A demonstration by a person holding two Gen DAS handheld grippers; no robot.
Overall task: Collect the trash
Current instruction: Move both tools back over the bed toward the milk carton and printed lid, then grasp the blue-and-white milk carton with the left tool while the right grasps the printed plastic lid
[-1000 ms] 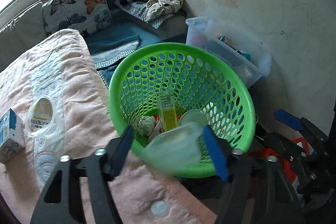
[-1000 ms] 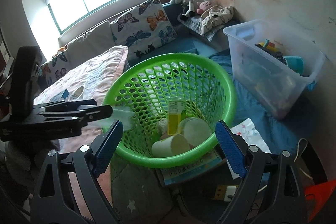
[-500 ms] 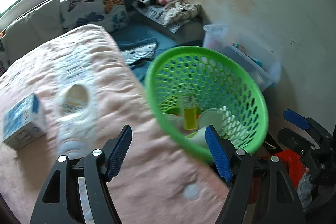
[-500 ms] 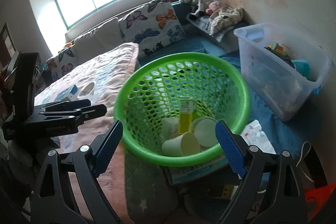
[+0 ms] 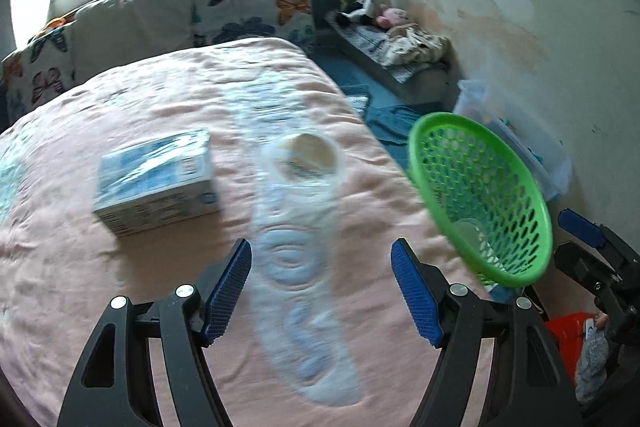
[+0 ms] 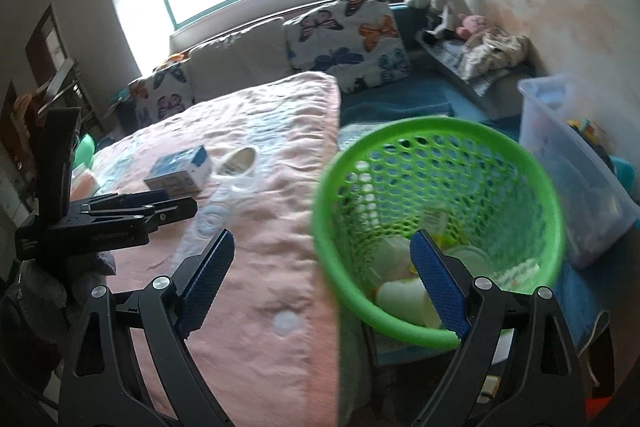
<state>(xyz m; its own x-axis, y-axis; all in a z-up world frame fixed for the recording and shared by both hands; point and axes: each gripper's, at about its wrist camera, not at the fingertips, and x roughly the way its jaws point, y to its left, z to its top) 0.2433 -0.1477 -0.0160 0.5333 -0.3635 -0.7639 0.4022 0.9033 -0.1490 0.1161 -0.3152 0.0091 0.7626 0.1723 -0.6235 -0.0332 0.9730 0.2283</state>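
A second ago my left gripper (image 5: 321,287) held a clear cup over the basket (image 5: 478,199); now its fingers are spread wide with nothing between them, and it has swung back over the bed (image 5: 168,75). I take that to mean the cup went in, and I am lining up the next piece of trash.

Two pieces are left on the pink blanket. The box (image 5: 156,181), blue and white, lies flat ahead and to the left of my left gripper. The lid (image 5: 306,157), a clear round one, lies just right of the box and almost straight ahead. The left view is blurred, so I cannot read finer detail.

My right gripper (image 6: 322,281) hangs by the bed's edge near the basket rim, fingers also released and empty. From its view, the green basket (image 6: 436,143) sits on the floor right against the bed. Inside I make out a pale paper cup lying on its side, a clear round cup or lid, and a yellow carton; blur hides the rest.

A clear bin (image 6: 576,163) with toys stands beyond the basket by the wall.

I judge the lid the easier next pick for the left gripper.
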